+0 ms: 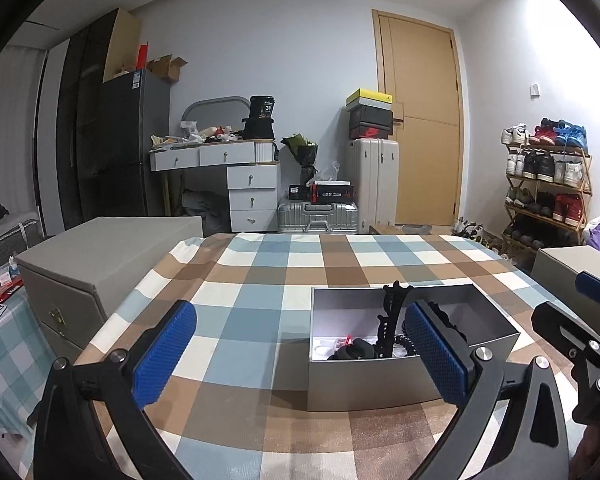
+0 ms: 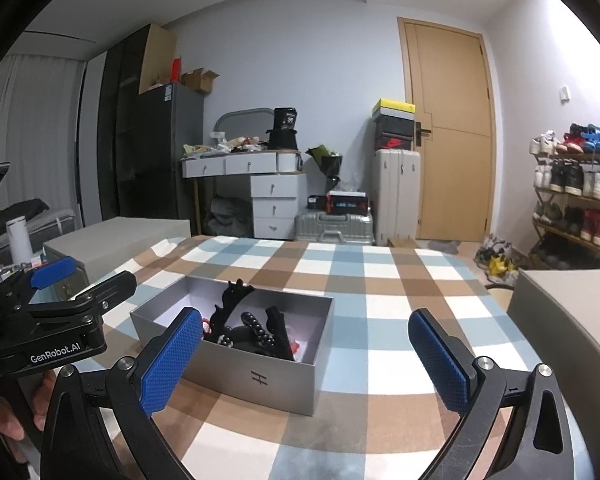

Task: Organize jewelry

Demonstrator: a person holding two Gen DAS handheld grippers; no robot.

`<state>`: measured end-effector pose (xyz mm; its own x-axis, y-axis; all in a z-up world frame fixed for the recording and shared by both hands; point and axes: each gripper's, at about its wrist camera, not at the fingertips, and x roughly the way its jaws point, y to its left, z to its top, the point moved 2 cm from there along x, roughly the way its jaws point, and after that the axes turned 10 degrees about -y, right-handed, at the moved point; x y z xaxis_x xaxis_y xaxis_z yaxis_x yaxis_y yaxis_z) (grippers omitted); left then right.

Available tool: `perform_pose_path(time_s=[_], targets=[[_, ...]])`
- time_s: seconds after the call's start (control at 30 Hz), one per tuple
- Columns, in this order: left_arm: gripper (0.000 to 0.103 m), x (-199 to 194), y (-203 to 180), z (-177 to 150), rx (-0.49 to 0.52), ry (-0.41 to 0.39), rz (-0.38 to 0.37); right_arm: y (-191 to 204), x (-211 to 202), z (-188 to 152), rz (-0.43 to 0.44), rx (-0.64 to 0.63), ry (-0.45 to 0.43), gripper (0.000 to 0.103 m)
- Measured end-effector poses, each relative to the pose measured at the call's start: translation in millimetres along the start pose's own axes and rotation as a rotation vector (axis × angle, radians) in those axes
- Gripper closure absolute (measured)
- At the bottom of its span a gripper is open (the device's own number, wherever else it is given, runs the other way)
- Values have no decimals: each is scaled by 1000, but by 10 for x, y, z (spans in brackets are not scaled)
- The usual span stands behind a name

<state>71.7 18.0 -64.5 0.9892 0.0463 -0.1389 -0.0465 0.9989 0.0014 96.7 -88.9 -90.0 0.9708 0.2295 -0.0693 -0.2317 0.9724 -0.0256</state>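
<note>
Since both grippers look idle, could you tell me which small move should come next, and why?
Probably lower the right gripper toward the open grey box to pick out one piece. Both grippers are open and empty, and the black hair clip and black beads lie jumbled inside.

Both tongs are spread wide with nothing in them: left tongs (image 1: 300, 354) and right tongs (image 2: 305, 358) side by side, pointing forward.

A matt grey cardboard box (image 2: 256, 376) sits on checked cloth (image 2: 380, 280); glossy black beads (image 2: 256, 330) inside.
</note>
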Motion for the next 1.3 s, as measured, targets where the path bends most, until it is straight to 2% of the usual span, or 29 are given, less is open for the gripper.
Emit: perform_pose_path(time_s=[1.3], targets=[[1,6,-25,6,0,3,-5,-6,-1,3,0,0,1,0]])
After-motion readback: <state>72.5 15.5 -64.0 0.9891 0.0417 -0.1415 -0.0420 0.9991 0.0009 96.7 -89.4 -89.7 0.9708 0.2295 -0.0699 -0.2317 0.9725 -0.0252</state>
